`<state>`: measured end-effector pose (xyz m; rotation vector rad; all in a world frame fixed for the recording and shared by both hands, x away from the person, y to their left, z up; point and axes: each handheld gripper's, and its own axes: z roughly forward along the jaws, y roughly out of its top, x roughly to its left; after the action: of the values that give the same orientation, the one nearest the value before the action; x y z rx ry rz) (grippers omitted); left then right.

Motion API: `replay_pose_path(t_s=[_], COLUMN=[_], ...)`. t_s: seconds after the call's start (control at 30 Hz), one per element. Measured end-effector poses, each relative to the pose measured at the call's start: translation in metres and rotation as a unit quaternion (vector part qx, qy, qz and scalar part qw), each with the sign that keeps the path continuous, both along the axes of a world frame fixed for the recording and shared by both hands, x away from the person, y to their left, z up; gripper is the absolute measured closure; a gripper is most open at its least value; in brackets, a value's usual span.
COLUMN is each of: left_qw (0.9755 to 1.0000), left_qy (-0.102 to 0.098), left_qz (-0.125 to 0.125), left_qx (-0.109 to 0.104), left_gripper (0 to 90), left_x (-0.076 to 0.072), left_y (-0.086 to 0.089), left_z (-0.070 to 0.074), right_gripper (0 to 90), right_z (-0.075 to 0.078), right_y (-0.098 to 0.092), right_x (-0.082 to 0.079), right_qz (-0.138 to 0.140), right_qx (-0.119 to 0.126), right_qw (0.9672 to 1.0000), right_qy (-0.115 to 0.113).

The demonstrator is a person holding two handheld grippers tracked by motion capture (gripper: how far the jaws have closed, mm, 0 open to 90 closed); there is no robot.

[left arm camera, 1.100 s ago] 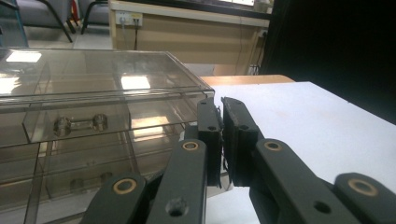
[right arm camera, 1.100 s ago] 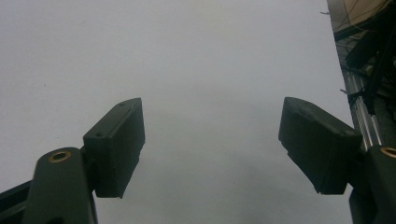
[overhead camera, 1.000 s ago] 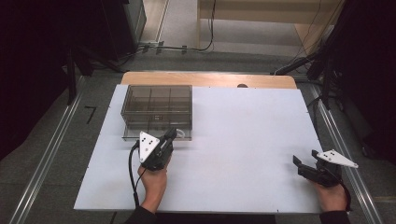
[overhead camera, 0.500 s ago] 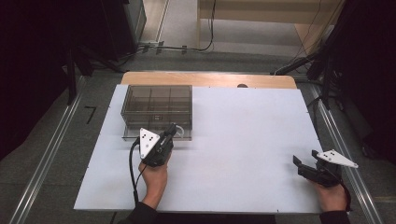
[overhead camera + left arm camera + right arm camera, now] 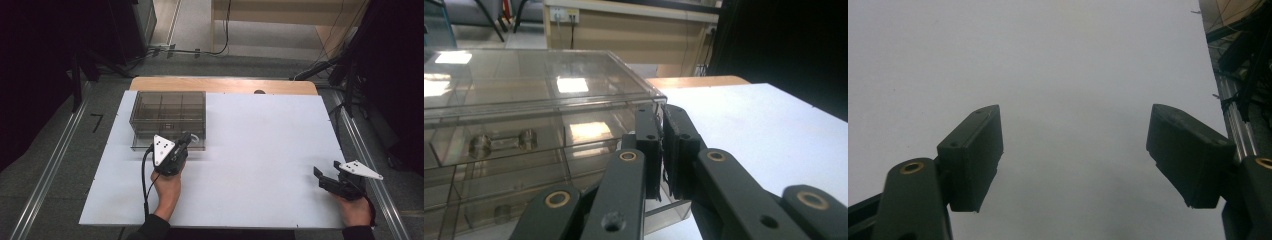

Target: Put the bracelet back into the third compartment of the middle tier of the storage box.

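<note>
Left gripper: The left gripper [image 5: 663, 150], held in the person's left hand [image 5: 167, 190], has its black jaws pressed together at the front right corner of the clear box; the jaw view is tight, so whether a thin edge of a drawer is pinched between the pads cannot be told.

Organizer box: The smoke-tinted clear plastic drawer box [image 5: 167, 117] sits at the far left of the white table [image 5: 265, 150], lid flat, dividers visible inside; the lowest drawer [image 5: 574, 200] appears to stand slightly proud of the front.

Drawer handles: Dumbbell-shaped pulls [image 5: 504, 142] show through the front wall, to the left of the closed jaws, not between them.

Right gripper: The right gripper [image 5: 1075, 160] rests with the right hand [image 5: 356, 210] at the near right edge of the table, jaws wide apart over bare white surface, well apart from the box.

Risk, box sliding: A light plastic box with nothing bracing it would likely skate or swing across the smooth top if the left gripper pushes or pulls at one corner; the right gripper is too far off to steady it.

Risk, missed grip: With the jaws shut beside the pulls, a tug could slip off the slick wall and move nothing.

Risk, jamming: An off-centre pull at the corner could skew a drawer in its slot.
</note>
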<state>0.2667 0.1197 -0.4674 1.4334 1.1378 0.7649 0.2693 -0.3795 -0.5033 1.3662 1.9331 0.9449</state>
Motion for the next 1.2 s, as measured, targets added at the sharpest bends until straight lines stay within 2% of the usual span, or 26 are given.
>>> replay_pose_path(t_s=[0.37, 0.5, 0.77, 1.0, 1.2], left_qw=[0.9992, 0.9978, 0.9955, 0.9946, 0.9931], left_qy=[0.036, 0.062, 0.088, 0.097, 0.114], left_qz=[-0.001, 0.004, 0.02, 0.02, 0.019], left_qx=[0.018, 0.022, 0.031, 0.031, 0.018], left_gripper=[86.6, 86.6, 85.1, 64.1, 46.7], left_x=[0.008, 0.01, 0.013, 0.015, 0.018], left_y=[-0.003, -0.001, 0.002, 0.003, 0.005], left_z=[-0.01, -0.013, -0.016, -0.018, -0.019], right_gripper=[21.0, 21.0, 20.9, 20.9, 20.9], right_z=[0.0, 0.0, 0.0, 0.0, 0.0], right_y=[-0.001, -0.001, 0.0, -0.001, -0.001], right_x=[-0.001, -0.001, -0.001, -0.001, -0.001], right_qz=[0.0, 0.002, 0.0, 0.001, 0.001], right_qx=[0.001, 0.0, 0.001, 0.001, 0.002], right_qw=[1.0, 1.0, 1.0, 1.0, 1.0], right_qy=[0.002, 0.001, 0.001, 0.001, 0.0])
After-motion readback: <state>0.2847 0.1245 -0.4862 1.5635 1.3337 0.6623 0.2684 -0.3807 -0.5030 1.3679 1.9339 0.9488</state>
